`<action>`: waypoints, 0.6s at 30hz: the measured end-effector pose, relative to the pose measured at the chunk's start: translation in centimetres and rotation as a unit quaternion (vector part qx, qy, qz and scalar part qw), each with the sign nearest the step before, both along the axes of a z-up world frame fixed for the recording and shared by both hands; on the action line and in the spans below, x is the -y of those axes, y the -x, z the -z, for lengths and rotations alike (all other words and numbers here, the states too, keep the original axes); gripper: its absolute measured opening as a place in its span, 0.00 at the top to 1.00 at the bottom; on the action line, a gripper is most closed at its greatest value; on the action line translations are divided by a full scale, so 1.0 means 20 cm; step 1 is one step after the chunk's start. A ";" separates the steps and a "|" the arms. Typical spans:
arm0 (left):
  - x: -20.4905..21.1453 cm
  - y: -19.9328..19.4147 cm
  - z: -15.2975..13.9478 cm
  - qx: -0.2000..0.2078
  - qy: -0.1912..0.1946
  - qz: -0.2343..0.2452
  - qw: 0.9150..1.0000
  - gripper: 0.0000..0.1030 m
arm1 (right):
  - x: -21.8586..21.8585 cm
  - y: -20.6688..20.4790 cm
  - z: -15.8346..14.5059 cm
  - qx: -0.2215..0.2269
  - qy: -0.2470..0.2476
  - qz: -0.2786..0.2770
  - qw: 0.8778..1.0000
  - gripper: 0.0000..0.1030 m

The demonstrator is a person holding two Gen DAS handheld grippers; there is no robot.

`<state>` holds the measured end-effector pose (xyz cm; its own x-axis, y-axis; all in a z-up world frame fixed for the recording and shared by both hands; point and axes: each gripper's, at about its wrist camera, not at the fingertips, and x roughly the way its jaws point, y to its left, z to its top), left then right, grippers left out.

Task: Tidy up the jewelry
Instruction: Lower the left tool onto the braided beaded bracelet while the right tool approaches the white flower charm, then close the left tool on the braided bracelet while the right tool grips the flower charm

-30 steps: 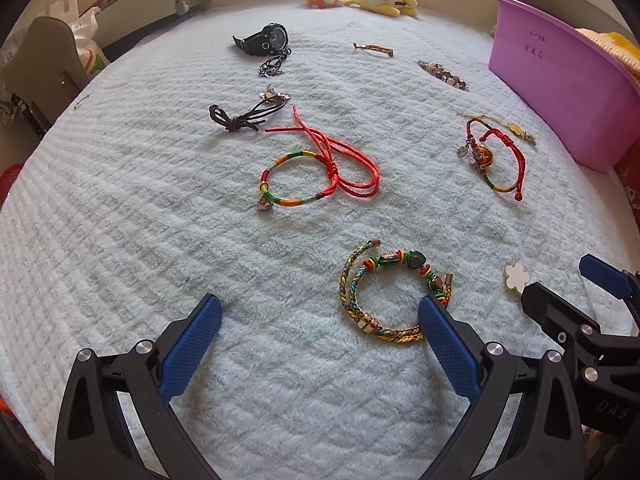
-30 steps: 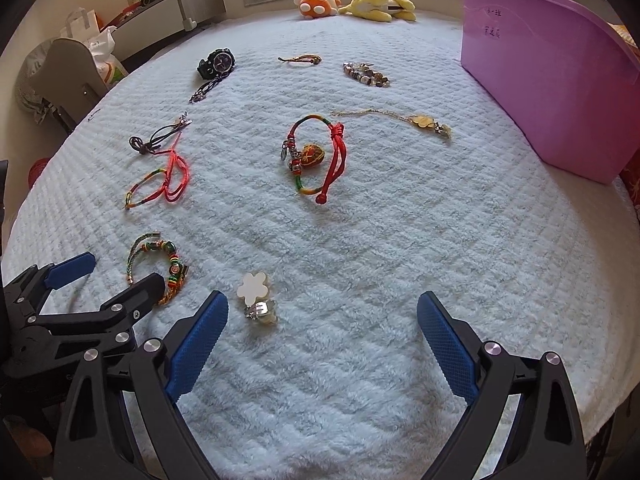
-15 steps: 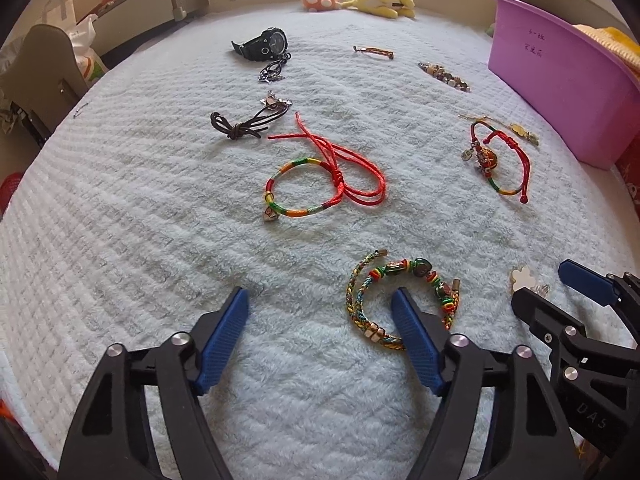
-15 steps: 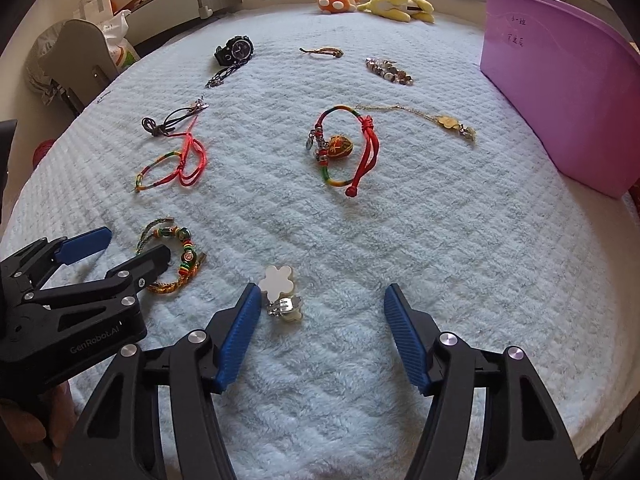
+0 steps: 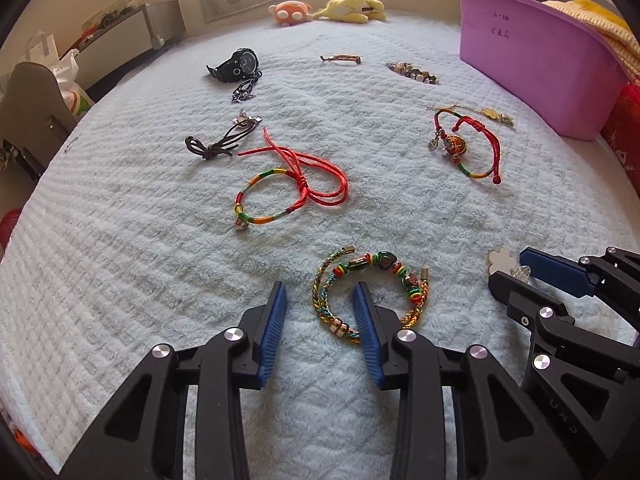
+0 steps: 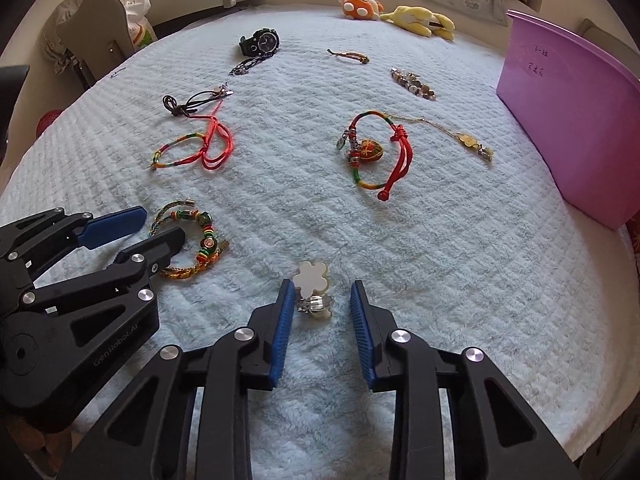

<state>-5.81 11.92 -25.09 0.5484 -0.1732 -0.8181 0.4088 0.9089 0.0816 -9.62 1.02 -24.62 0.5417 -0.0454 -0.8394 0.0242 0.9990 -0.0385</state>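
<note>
My left wrist camera looks forward along my left gripper, low over the bed, toward the far wall. My right wrist camera sits just beside it, facing the same way past my right gripper. Both share the bed and the purple bin.

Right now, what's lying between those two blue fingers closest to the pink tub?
In the right wrist view, a white flower-shaped clip lies on the blanket between the right gripper's open fingers, nearer the left finger.
</note>
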 end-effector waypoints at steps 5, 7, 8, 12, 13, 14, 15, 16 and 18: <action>0.02 0.03 0.00 0.004 -0.005 0.011 1.000 0.88 | -0.02 0.00 0.00 0.000 0.006 -0.006 1.000 0.83; 0.02 0.02 0.00 -0.002 0.001 0.009 1.000 0.92 | -0.01 0.00 0.00 0.000 0.003 -0.006 1.000 0.84; 0.02 0.01 0.00 -0.004 0.004 0.008 1.000 0.94 | -0.01 0.00 -0.01 0.001 0.001 -0.006 1.000 0.84; 0.01 0.00 -0.02 -0.010 0.007 0.005 1.000 0.95 | 0.00 0.01 -0.03 0.003 -0.002 -0.003 1.000 0.84; 0.01 0.00 -0.03 -0.011 0.008 0.004 1.000 0.95 | 0.00 0.01 -0.03 0.003 -0.004 0.000 1.000 0.84; 0.01 0.00 -0.03 -0.013 0.010 0.004 1.000 0.95 | 0.01 0.01 -0.04 0.004 -0.006 0.003 1.000 0.84; 0.01 0.00 -0.04 -0.015 0.011 0.004 1.000 0.95 | 0.01 0.02 -0.04 0.004 -0.008 0.005 1.000 0.84; 0.01 0.00 -0.05 -0.017 0.013 0.004 1.000 0.95 | 0.02 0.02 -0.05 0.005 -0.009 0.008 1.000 0.84; 0.00 0.01 -0.07 -0.019 0.017 0.003 1.000 0.95 | 0.03 0.02 -0.07 0.006 -0.012 0.012 1.000 0.84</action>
